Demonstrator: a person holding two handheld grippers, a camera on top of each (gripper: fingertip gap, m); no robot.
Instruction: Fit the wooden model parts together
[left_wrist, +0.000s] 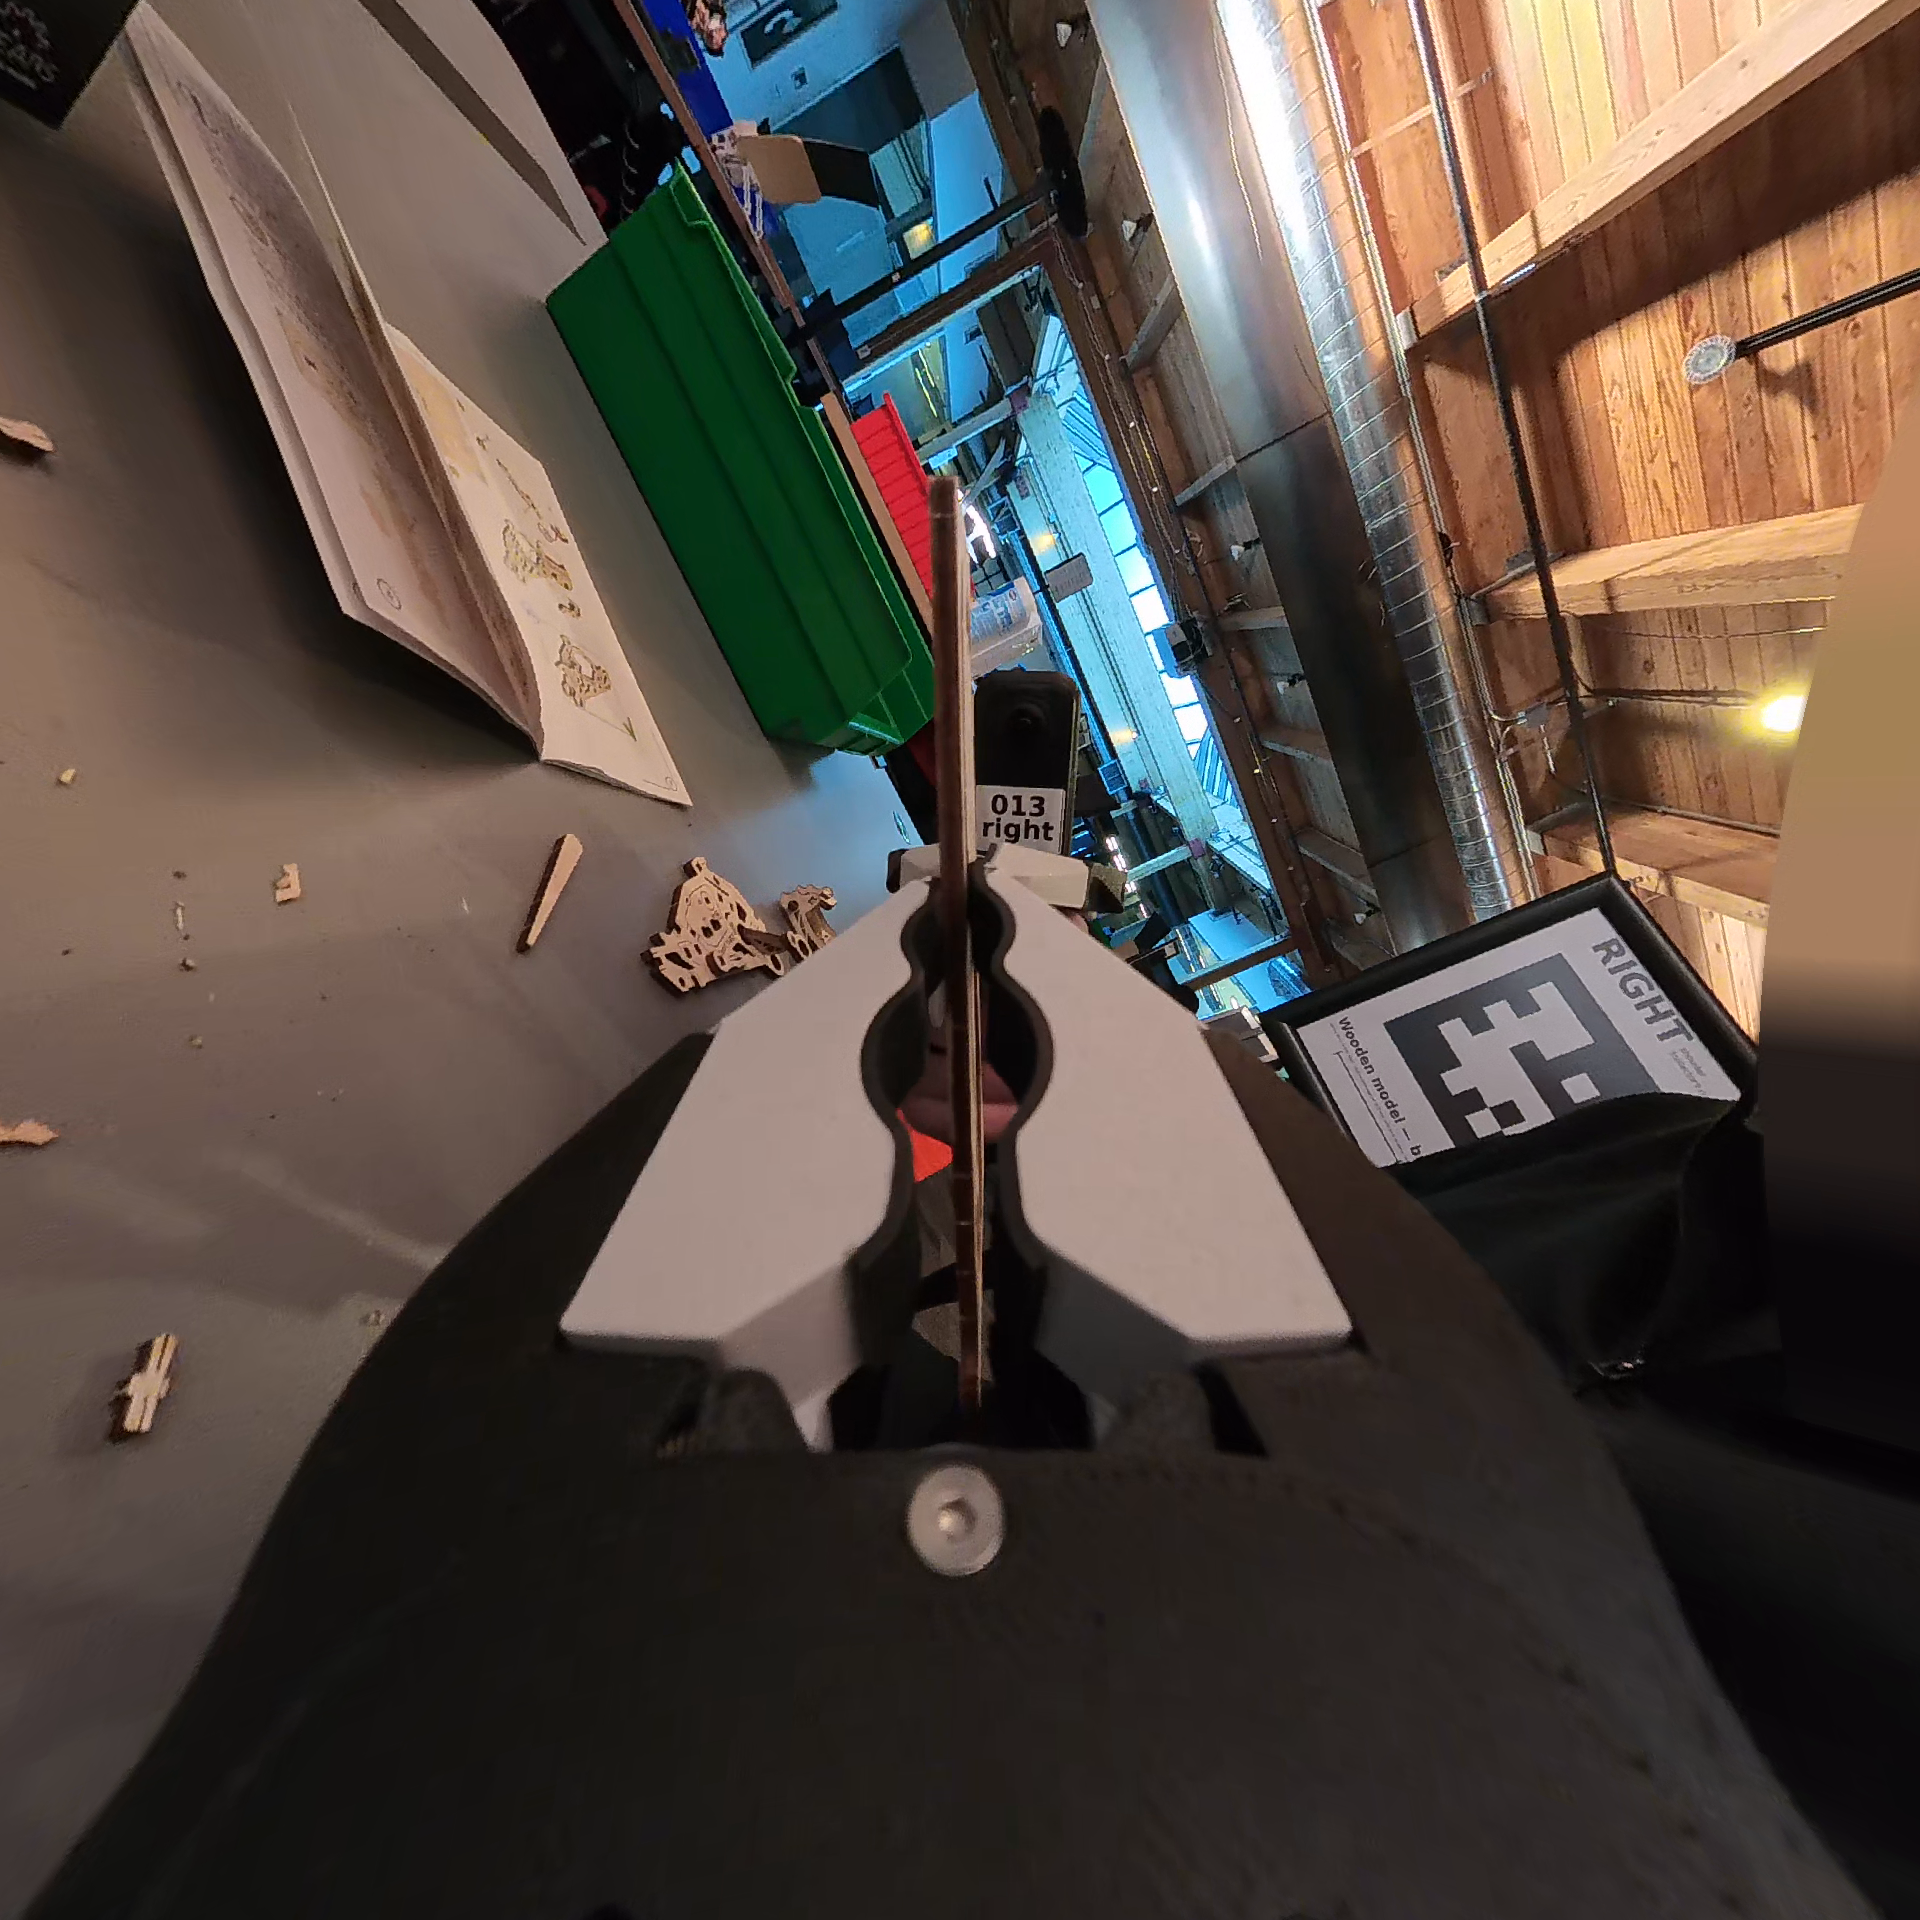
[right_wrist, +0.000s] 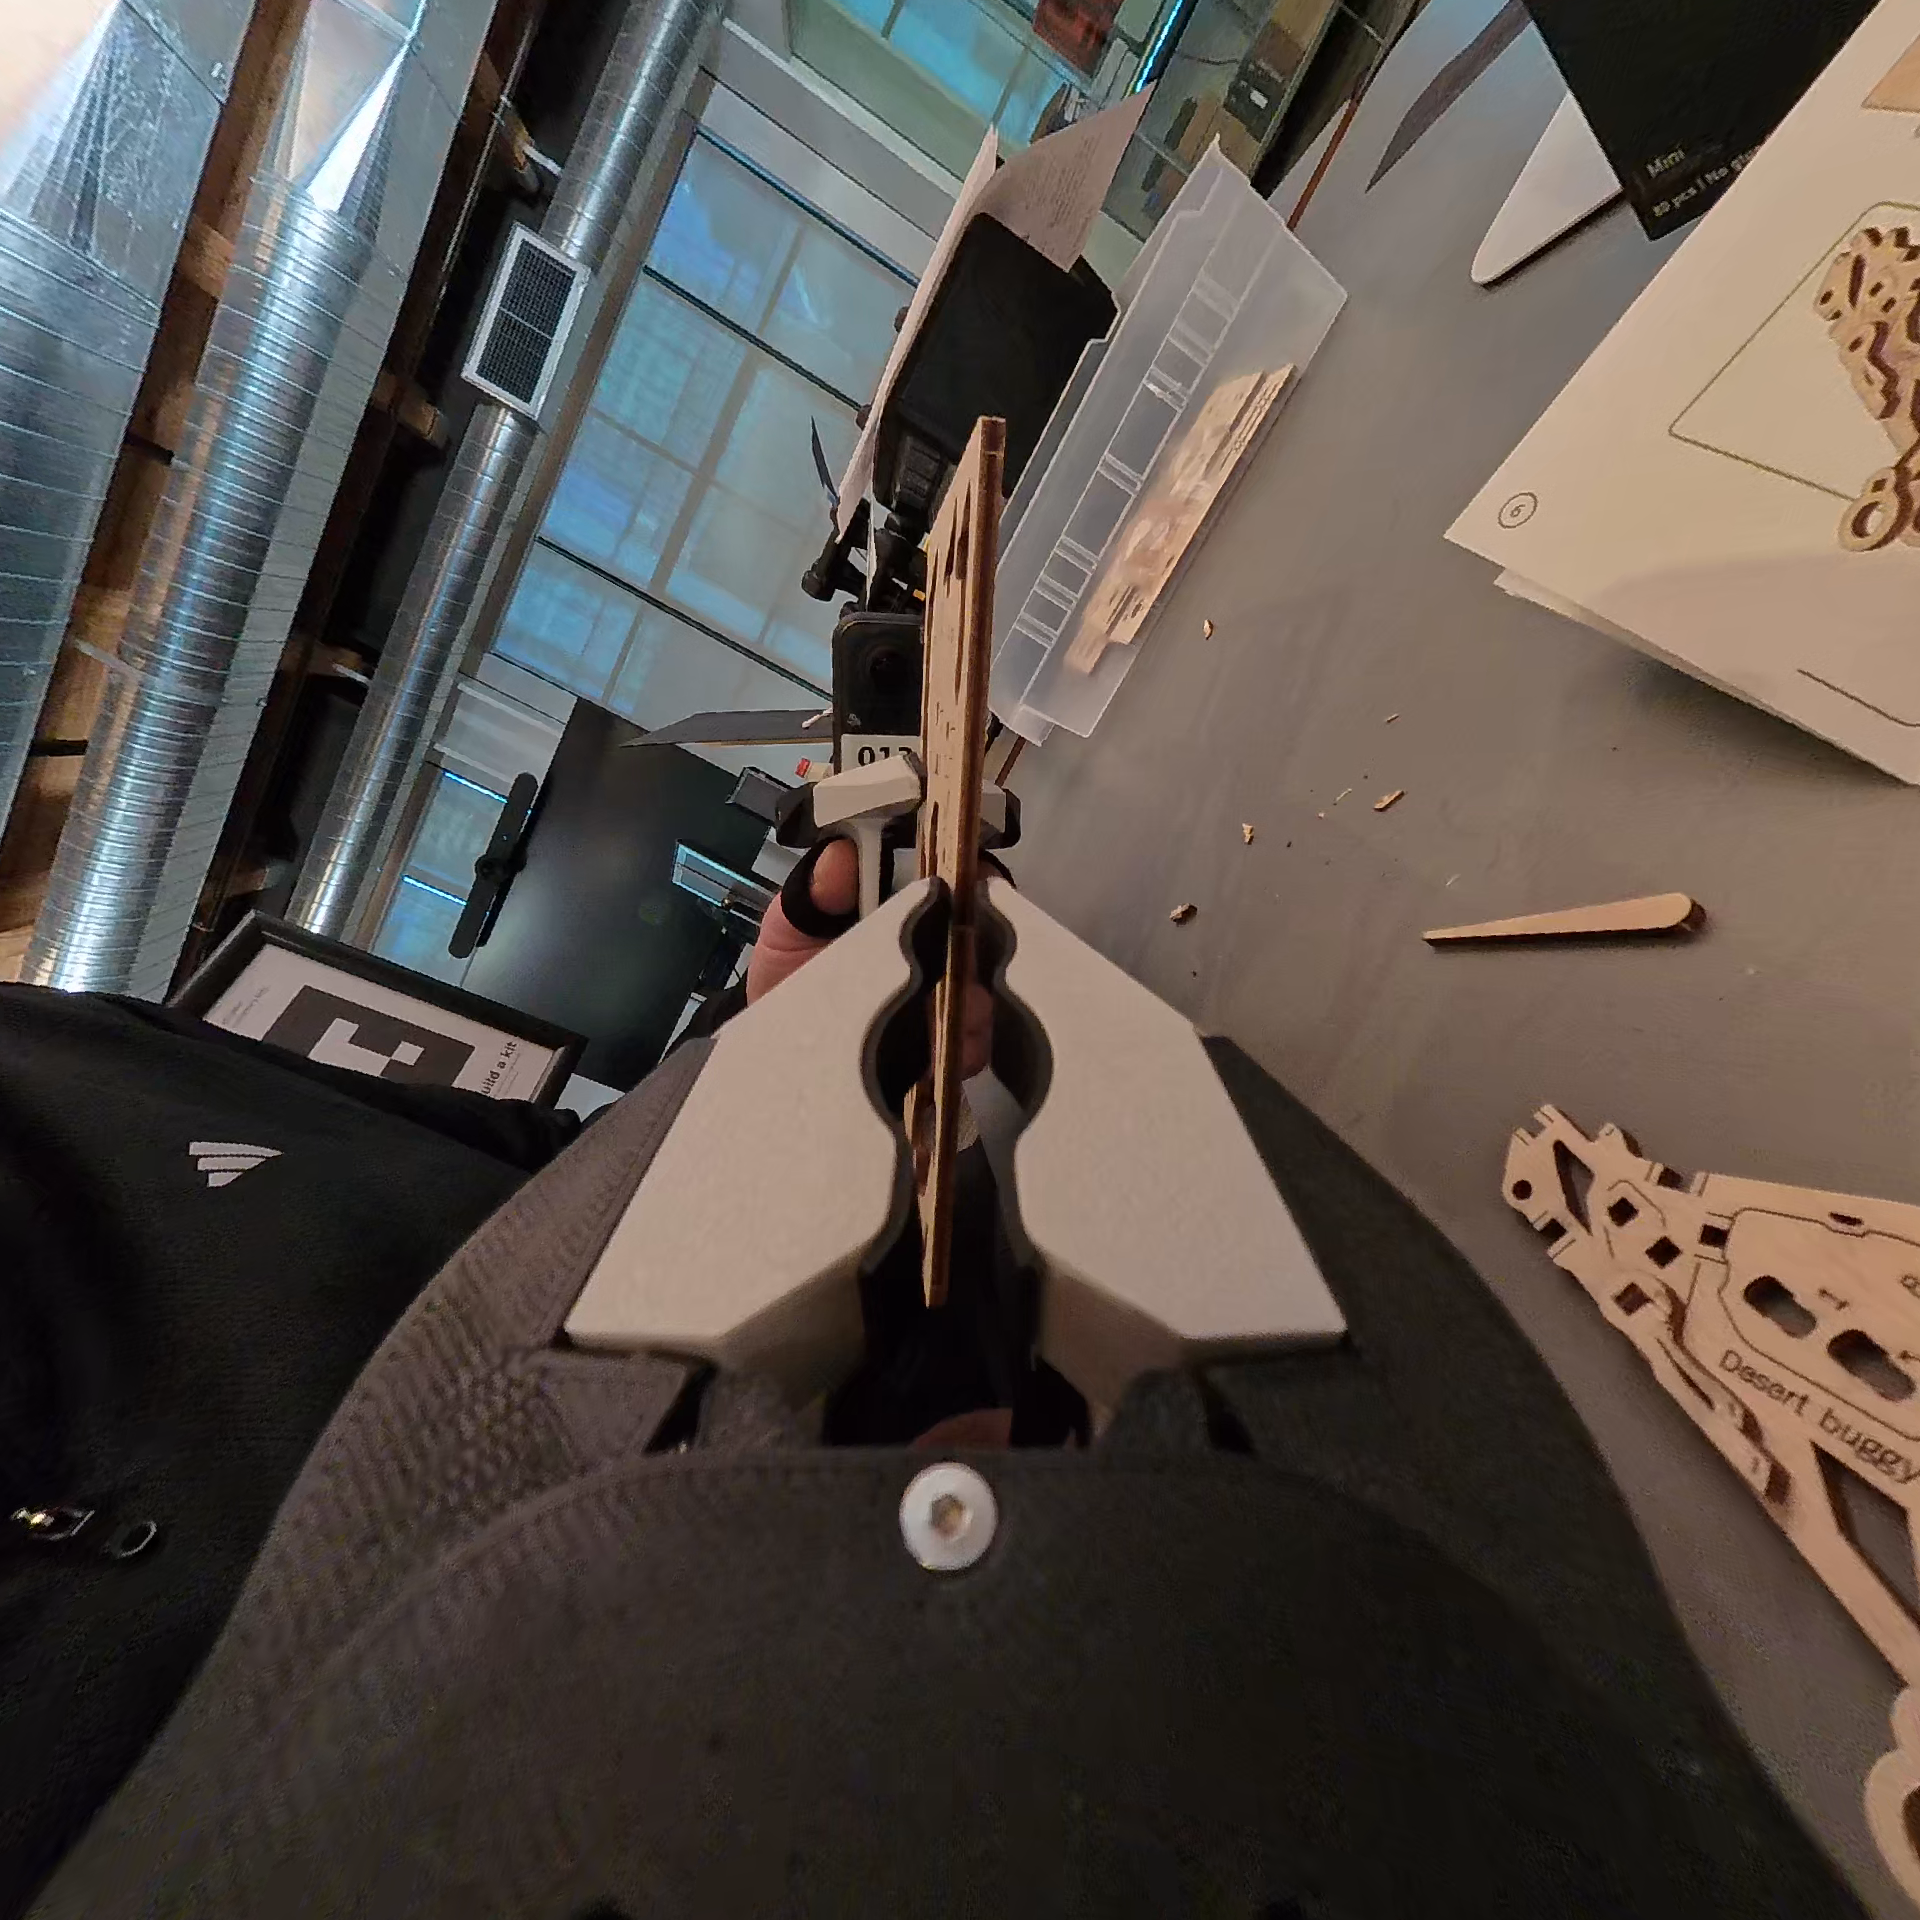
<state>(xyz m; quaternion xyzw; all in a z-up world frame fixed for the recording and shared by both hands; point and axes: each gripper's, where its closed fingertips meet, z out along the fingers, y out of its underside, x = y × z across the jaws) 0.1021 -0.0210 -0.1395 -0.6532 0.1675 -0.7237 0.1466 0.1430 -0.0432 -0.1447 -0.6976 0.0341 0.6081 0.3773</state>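
A thin wooden parts sheet (left_wrist: 948, 665) stands edge-on between both grippers, held above the grey table (left_wrist: 260, 1039). My left gripper (left_wrist: 961, 904) is shut on its near edge. The right gripper's fingertips (left_wrist: 1023, 871) clamp the same sheet just beyond mine. In the right wrist view the sheet (right_wrist: 961, 644) shows its cut-out face, and my right gripper (right_wrist: 961, 904) is shut on it. The left gripper (right_wrist: 899, 795) grips the sheet farther along, with a person's gloved hand behind it. A small partly built wooden model (left_wrist: 717, 930) lies on the table.
An open instruction booklet (left_wrist: 416, 468), a green bin (left_wrist: 727, 468) and a wooden sliver (left_wrist: 549, 891) lie on the table. A punched-out wooden sheet (right_wrist: 1745, 1351), a clear plastic box (right_wrist: 1164, 447), wood chips and a framed sign (left_wrist: 1507, 1039) are also in view. My hands' fingertips stand some 6 centimeters from each other.
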